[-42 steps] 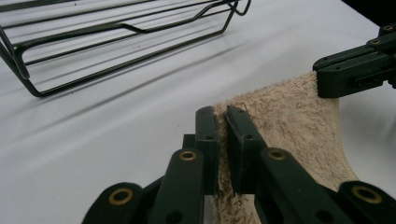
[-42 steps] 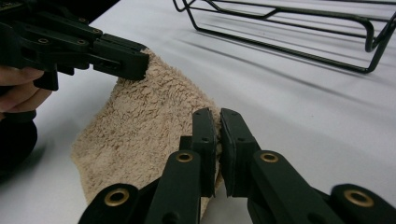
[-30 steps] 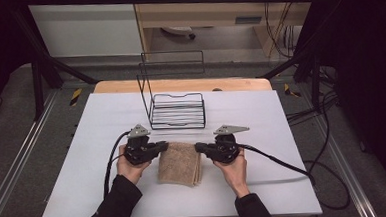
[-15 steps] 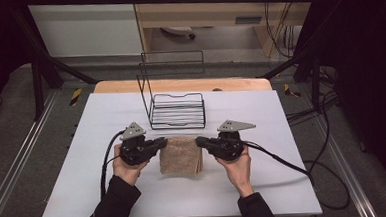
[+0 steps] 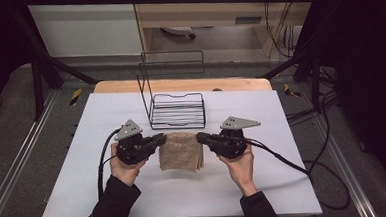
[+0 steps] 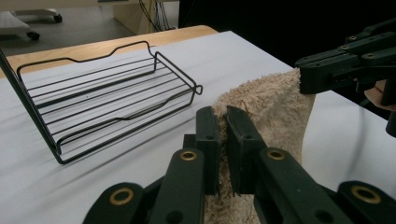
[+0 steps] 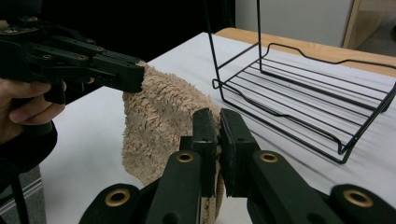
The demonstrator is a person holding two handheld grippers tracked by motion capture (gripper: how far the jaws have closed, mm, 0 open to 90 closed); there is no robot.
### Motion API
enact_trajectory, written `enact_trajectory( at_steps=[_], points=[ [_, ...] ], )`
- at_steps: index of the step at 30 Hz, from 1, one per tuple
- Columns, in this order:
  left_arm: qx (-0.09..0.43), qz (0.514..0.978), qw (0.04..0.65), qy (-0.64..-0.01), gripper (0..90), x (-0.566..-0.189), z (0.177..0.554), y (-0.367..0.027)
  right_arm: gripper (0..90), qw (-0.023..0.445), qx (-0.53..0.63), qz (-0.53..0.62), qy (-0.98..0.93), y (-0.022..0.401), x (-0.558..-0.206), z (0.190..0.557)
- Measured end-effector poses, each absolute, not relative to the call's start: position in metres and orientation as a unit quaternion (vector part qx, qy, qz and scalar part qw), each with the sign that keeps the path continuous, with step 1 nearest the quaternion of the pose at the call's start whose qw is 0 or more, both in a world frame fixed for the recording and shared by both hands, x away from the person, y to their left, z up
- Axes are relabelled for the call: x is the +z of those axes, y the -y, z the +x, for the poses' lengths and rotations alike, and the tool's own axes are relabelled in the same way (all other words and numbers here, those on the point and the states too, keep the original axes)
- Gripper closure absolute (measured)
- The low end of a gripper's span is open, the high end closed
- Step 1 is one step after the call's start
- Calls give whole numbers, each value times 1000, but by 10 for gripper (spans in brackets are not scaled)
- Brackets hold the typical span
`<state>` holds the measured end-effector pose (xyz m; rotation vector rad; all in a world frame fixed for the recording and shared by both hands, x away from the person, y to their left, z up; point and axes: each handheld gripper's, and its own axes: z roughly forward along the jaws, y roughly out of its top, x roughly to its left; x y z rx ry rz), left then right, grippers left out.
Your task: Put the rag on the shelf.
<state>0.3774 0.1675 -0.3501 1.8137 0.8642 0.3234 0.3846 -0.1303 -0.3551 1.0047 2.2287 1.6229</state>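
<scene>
Folded towel gripped at both top corners and hanging in front of the wire rack; placing it is, by my reading, what remains.

Taking the wire rack (image 5: 177, 109) as landmark: on its near left side the left gripper (image 5: 158, 139) is clamped on the towel's left corner; the beige towel (image 5: 181, 151) hangs just in front of the rack, between the two grippers, its lower edge close to the white table (image 5: 285, 179); on the near right the right gripper (image 5: 202, 137) is clamped on the other corner.
</scene>
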Motion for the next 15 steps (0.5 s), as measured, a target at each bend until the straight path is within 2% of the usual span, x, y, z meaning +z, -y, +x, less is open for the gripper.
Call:
enact_trajectory(
  at_steps=[15],
  points=[
    [149,746,548,-349,836,-332,374,-168,856,122,563,322,-751,132,-331,380]
  ],
)
